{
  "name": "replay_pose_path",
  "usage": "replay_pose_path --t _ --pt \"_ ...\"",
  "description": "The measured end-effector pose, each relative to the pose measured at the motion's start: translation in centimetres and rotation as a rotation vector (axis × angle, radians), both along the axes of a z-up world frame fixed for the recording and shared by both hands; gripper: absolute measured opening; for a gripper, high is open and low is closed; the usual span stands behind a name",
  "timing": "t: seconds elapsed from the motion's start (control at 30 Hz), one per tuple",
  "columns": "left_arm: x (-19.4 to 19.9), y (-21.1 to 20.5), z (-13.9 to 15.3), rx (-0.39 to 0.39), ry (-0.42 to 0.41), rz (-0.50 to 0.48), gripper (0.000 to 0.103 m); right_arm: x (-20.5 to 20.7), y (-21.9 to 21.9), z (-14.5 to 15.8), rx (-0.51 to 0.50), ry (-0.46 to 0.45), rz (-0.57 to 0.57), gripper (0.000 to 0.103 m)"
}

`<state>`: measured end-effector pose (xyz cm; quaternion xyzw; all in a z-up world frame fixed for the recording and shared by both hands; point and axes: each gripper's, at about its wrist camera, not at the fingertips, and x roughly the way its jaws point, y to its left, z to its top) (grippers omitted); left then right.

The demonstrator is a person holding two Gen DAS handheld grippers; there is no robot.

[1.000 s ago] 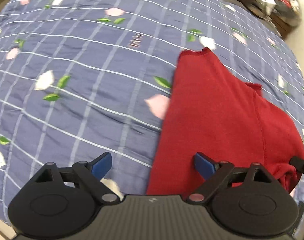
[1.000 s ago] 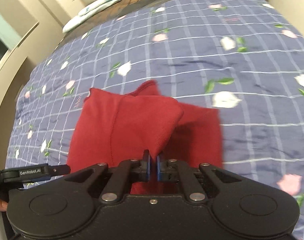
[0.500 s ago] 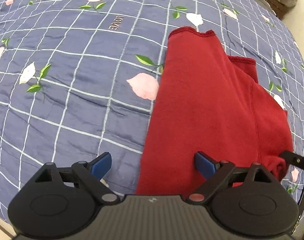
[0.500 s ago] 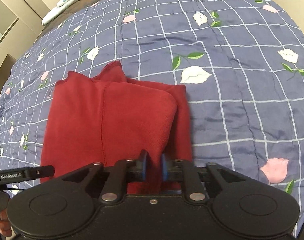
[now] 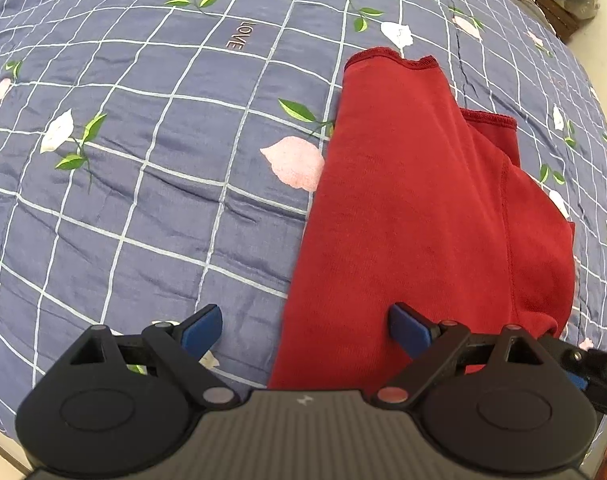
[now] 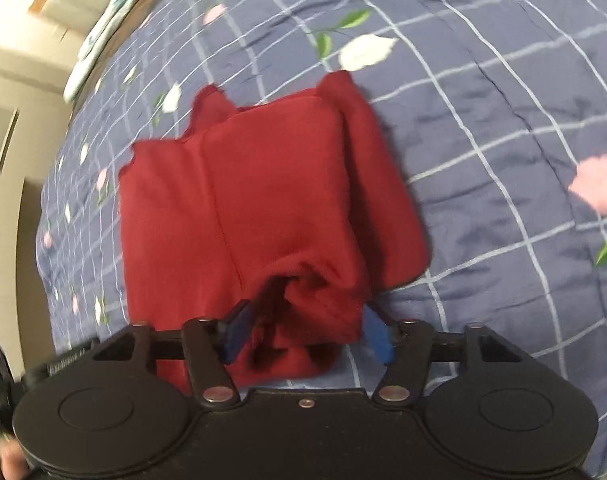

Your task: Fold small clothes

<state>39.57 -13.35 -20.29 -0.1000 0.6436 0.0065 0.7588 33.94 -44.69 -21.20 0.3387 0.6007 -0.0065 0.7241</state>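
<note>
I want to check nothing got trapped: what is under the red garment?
Only the blue checked floral quilt shows around the red garment. Whatever lies beneath the folded layers is covered.

Our right gripper (image 6: 305, 330), which was pinching the near fold of the red garment (image 6: 263, 208) one second ago, has now spread its jaws wide, and the fold sits loose between them. The garment has dropped flatter onto the bed cover (image 6: 483, 128). Our left gripper (image 5: 305, 326) has moved closer over the cloth.
</note>
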Motion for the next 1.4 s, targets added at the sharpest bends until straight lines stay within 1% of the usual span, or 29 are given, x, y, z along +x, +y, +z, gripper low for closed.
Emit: replay_pose_path --t 0.03,0.07,0.1,0.13,0.23,0.27,0.33,0.37,0.4,0.43,0.47,0.57,0.63,0.67,0.7,0.73,0.77,0.87,0.9,0.97,1.07,1.13,1.2,1.3,1.33,1.4 --pt "0.0 0.0 0.1 0.002 0.001 -0.001 0.093 0.1 -0.1 -0.1 -0.005 -0.001 -0.005 0.023" --pt "-0.1 0.0 0.1 0.001 0.003 -0.003 0.093 0.2 -0.2 0.1 -0.02 -0.007 0.001 0.005" --pt "-0.1 0.0 0.2 0.0 0.005 -0.005 0.093 0.4 -0.2 0.5 -0.043 -0.024 0.015 0.001" --pt "-0.1 -0.1 0.3 -0.002 0.006 -0.007 0.094 0.5 -0.2 1.1 -0.066 -0.051 0.03 0.0" --pt "-0.4 -0.2 0.6 -0.012 0.005 -0.022 0.093 0.9 -0.6 2.8 -0.155 -0.118 0.07 0.0" --pt "-0.5 -0.4 0.7 -0.015 0.006 -0.027 0.093 1.0 -0.9 3.1 -0.163 -0.128 0.063 0.0" --pt "-0.8 -0.5 0.6 -0.016 0.01 -0.036 0.093 1.1 -1.9 3.3 -0.147 -0.127 0.041 0.0" --pt "-0.9 -0.6 0.5 -0.013 0.017 -0.037 0.093 1.4 -2.2 3.1 -0.137 -0.117 0.04 0.011" --pt "-1.0 -0.6 0.3 -0.01 0.023 -0.037 0.093 1.5 -2.4 2.8 -0.124 -0.102 0.046 0.017" --pt "-1.1 -0.6 0.2 -0.008 0.03 -0.035 0.093 1.6 -2.4 2.4 -0.114 -0.089 0.05 0.032" --pt "-1.2 -0.6 0.1 -0.009 0.035 -0.032 0.093 1.6 -2.3 2.2 -0.112 -0.087 0.047 0.042" --pt "-1.3 -0.4 0.0 -0.011 0.039 -0.03 0.093 2.0 -1.9 1.2 -0.102 -0.064 0.033 0.05" --pt "-1.2 -0.4 0.0 -0.01 0.041 -0.031 0.093 2.4 -1.6 0.2 -0.094 -0.034 0.029 0.05" --pt "-1.2 -0.4 0.0 -0.008 0.042 -0.032 0.093 2.6 -1.4 -0.2 -0.09 -0.02 0.031 0.048" --pt "-1.1 -0.5 0.0 -0.006 0.042 -0.034 0.093 2.7 -1.2 -0.5 -0.084 -0.011 0.031 0.043" --pt "-1.1 -0.5 0.1 -0.004 0.042 -0.036 0.093 2.8 -1.0 -0.7 -0.077 -0.007 0.031 0.023" --pt "-1.0 -0.6 0.2 -0.003 0.04 -0.037 0.093 2.9 -0.8 -0.6 -0.081 -0.01 0.037 0.014" --pt "-0.9 -0.7 0.6 -0.015 0.032 -0.042 0.093 2.9 -0.4 0.7 -0.136 -0.06 0.095 0.009" --pt "-0.8 -0.8 0.7 -0.023 0.029 -0.043 0.093 2.9 -0.5 1.3 -0.154 -0.085 0.114 0.009" --pt "-0.8 -0.8 1.1 -0.037 0.019 -0.047 0.093 2.7 -1.2 2.2 -0.165 -0.116 0.116 0.008" --pt "-0.8 -0.9 1.2 -0.046 0.019 -0.058 0.093 2.7 -2.7 3.1 -0.194 -0.135 0.107 0.008" --pt "-0.8 -0.9 0.9 -0.044 0.029 -0.059 0.093 2.8 -3.6 2.7 -0.22 -0.119 0.103 0.008" --pt "-0.9 -0.9 0.6 -0.052 0.042 -0.058 0.093 3.0 -4.0 1.8 -0.22 -0.088 0.106 0.008" --pt "-1.1 -0.9 0.2 -0.037 0.055 -0.06 0.093 3.0 -3.6 1.0 -0.223 -0.058 0.135 0.01" --pt "-1.1 -0.9 0.2 -0.032 0.058 -0.058 0.093 3.0 -3.3 1.0 -0.223 -0.056 0.134 0.012" --pt "-1.3 -0.7 0.1 -0.034 0.06 -0.053 0.093 2.8 -3.0 1.0 -0.22 -0.05 0.124 0.02"
